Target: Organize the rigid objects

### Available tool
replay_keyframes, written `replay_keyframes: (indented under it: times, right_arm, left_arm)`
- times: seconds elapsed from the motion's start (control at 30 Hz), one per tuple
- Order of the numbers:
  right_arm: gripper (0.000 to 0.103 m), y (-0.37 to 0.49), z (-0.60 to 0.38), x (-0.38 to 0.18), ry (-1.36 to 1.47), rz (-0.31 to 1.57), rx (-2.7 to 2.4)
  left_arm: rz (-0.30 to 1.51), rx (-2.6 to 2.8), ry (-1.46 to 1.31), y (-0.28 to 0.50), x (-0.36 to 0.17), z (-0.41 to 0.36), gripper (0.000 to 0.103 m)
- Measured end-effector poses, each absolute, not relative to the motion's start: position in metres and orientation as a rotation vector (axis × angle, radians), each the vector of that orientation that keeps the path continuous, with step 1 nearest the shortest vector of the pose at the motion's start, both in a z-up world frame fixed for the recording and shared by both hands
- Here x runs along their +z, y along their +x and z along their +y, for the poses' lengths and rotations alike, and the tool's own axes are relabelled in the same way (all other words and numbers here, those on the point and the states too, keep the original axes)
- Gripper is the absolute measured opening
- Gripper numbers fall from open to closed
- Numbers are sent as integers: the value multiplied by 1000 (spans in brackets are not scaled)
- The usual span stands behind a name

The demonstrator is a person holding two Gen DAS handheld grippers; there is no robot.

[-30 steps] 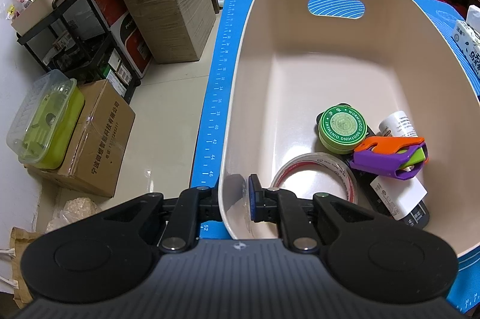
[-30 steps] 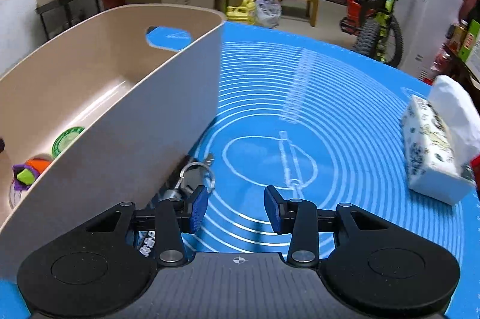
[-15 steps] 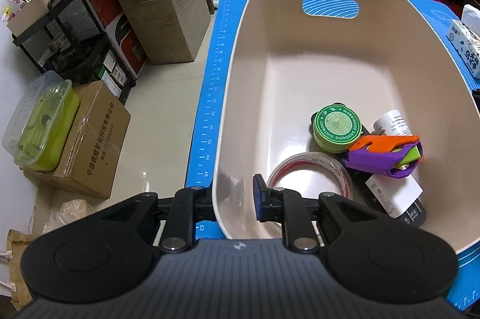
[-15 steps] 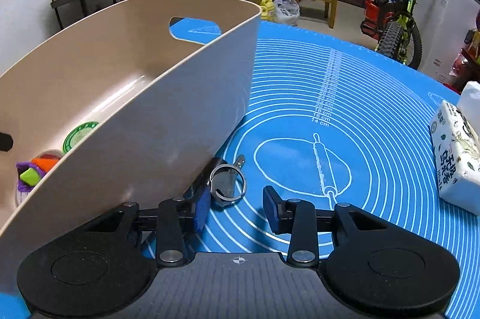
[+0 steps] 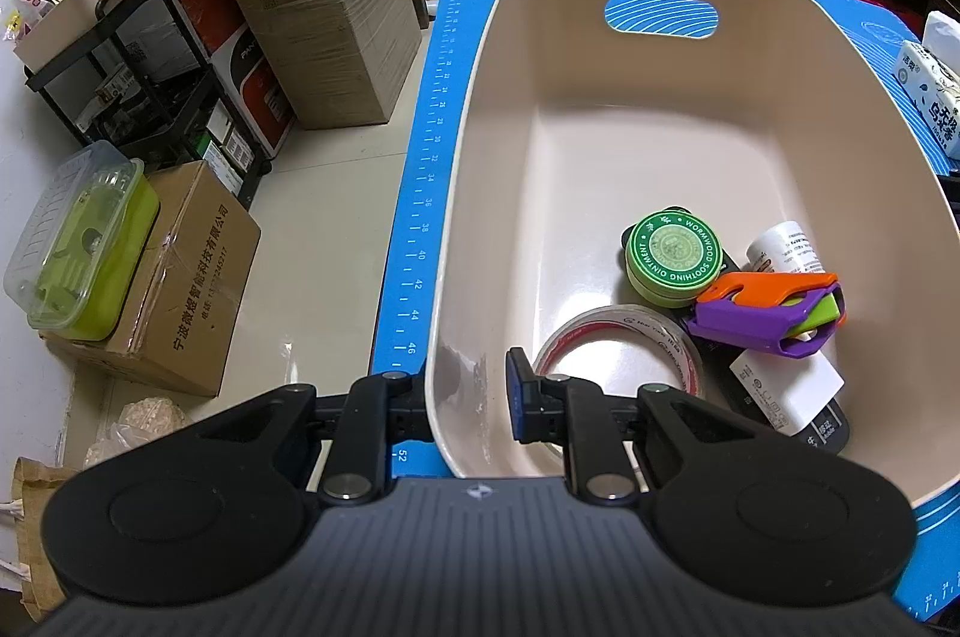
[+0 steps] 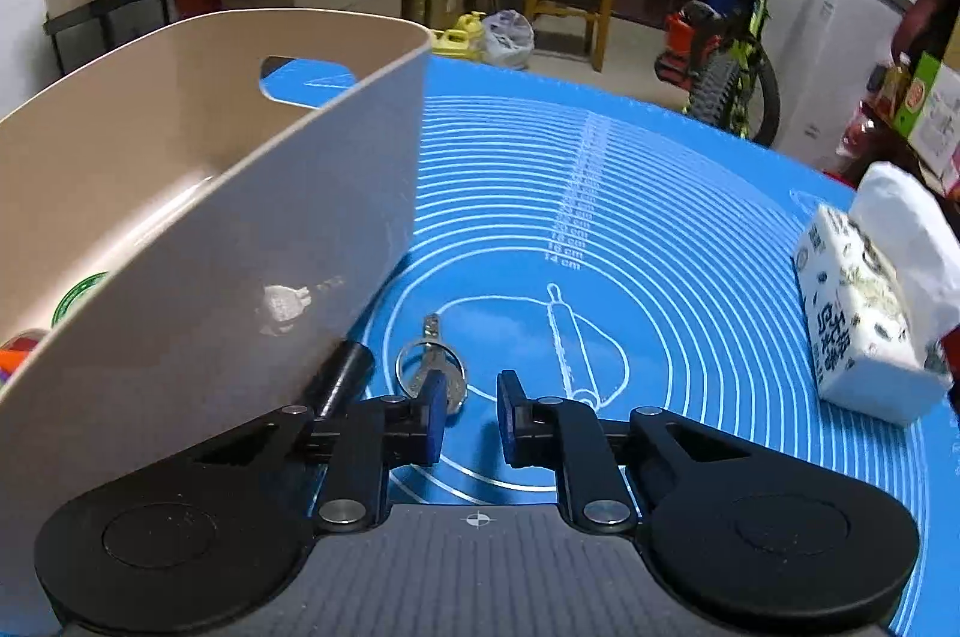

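Observation:
A beige bin holds a green ointment tin, a tape roll, a purple and orange toy, a white charger and a white bottle. My left gripper straddles the bin's near left wall, one finger outside, one inside, jaws pressed on the wall. My right gripper is open just above the blue mat, with a key ring with keys just ahead of its left finger. A black marker lies beside the bin wall.
A tissue pack sits on the blue mat at the right. Cardboard boxes, a rack and a green container stand on the floor left of the table edge. A bicycle and chair stand behind.
The bin has slid or turned left with my left gripper on its wall, which uncovers the keys and marker. My right gripper has come up close behind the keys.

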State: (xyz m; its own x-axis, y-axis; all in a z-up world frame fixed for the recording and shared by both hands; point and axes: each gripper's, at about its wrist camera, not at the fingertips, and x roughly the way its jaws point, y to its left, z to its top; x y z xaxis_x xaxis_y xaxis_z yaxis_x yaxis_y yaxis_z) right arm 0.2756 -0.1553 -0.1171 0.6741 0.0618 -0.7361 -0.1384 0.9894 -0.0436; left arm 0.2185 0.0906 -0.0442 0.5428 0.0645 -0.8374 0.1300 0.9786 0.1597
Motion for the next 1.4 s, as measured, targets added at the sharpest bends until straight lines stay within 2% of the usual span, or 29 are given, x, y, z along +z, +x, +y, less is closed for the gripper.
replay_keyframes:
  times: [0.3,0.57,0.7,0.77,0.8,0.83,0.97,1.0,1.03,1.4]
  right_arm:
    - [39,279,-149,-117,-89,797,176]
    - [51,294,-149,-131,-57,843,171]
    - [52,293,-150,-134,-59,836,161]
    - [49,292,-150,-134,-62,837,156]
    - [40,291,-151,-133,-55,838,153]
    - [37,291,-151,-132,-45,837,153]
    - [36,294,-161,-130,33,843,148]
    - [31,293,-163,-129,44,839,147]
    - [20,292,-164,-127,53,826,151]
    - [18,289,-170,-121,71,818,99]
  left_arm:
    - [998,-41,212,218,-45,91,21]
    - [1000,-45,211,218,-45,91,21]
    - [1000,-46,210,219,-46,91,21]
    - [1000,-46,210,219,-46,91,21]
    - [1000,-46,209,219,-46,91,21]
    - [1000,-46,210,219,-46,91,21]
    - [1007,-50,209,219,-46,91,21]
    - [1007,-50,209,219,-46,91,21]
    - [1007,-49,210,219,-47,90,21]
    - [1006,-52,208,219,-47,90,21]
